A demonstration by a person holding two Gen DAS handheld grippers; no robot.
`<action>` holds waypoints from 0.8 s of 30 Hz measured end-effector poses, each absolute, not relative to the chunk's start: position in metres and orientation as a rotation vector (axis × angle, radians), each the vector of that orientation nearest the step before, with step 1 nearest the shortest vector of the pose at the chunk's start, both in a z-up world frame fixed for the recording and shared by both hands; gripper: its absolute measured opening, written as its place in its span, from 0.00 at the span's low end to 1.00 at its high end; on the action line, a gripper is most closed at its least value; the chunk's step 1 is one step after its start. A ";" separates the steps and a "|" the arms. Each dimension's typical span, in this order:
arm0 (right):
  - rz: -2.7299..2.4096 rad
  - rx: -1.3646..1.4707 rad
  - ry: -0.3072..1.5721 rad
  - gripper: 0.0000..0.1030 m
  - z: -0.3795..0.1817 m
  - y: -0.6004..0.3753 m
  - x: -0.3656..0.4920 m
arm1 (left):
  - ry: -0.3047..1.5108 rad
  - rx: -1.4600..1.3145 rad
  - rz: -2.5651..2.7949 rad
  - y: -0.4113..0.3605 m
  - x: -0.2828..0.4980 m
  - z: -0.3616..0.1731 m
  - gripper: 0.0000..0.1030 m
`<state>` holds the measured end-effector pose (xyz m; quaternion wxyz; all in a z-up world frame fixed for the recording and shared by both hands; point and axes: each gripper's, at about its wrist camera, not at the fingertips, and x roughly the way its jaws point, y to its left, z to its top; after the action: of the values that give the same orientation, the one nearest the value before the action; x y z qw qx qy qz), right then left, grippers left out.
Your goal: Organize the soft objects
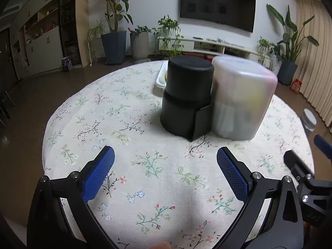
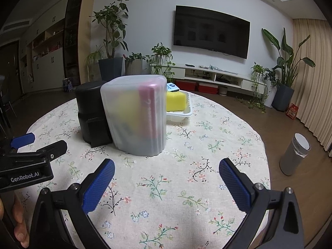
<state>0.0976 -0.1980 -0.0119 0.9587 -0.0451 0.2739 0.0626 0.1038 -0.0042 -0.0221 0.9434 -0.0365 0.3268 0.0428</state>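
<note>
A: While both grippers hover over the table [image 1: 87, 108], what stands at the far left?

B: Left to right: the left gripper [image 1: 165, 161] has its jaws spread wide, blue pads [image 1: 99, 174] well apart, nothing between them. Only floral cloth shows in the gap.

A: Next item?

B: A black canister [image 1: 186, 95], upright, near the table centre. A black flap sticks out at its base on the right side. Just beside it, touching or nearly so, stands a frosted tub [image 1: 242, 99], also upright.

A: Contents of the tub?

B: Soft items, seen through the wall in the right wrist view: a yellow piece and a pink piece [image 2: 148, 112], packed upright. Darker items sit lower down; these cannot be identified.

A: Behind the tub?

B: A white tray [image 2: 180, 115] holding a yellow sponge [image 2: 176, 101]. A small blue-and-white packet [image 2: 172, 87] lies at the tray's far end. The tub partly hides the tray.

A: State of the right gripper [image 2: 167, 172]?

B: Jaws fully apart, holding nothing. It sits short of the tub, not touching it. The left gripper's body shows at the left edge of this view, with fingers [image 2: 19, 224] of a hand below it.

A: Far right?

B: A grey bin [image 2: 294, 155] stands on the floor, off the table.
</note>
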 end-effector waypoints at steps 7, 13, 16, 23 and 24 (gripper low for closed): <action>0.129 -0.092 0.555 1.00 -0.012 -0.199 0.098 | 0.705 -0.073 0.085 -0.009 0.107 -0.023 1.00; 0.133 -0.095 0.557 1.00 -0.011 -0.200 0.096 | 0.696 -0.054 0.050 -0.016 0.104 -0.021 1.00; 0.134 -0.097 0.557 1.00 -0.012 -0.200 0.096 | 0.695 -0.059 0.045 -0.017 0.104 -0.020 1.00; 0.134 -0.098 0.558 1.00 -0.011 -0.201 0.096 | 0.694 -0.078 0.029 -0.016 0.104 -0.020 1.00; 0.134 -0.099 0.558 1.00 -0.011 -0.201 0.096 | 0.695 -0.080 0.027 -0.016 0.104 -0.020 1.00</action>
<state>0.0955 -0.2007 -0.0113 0.9579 -0.0487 0.2751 0.0659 0.1043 -0.0161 -0.0196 0.9394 -0.0392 0.3404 0.0132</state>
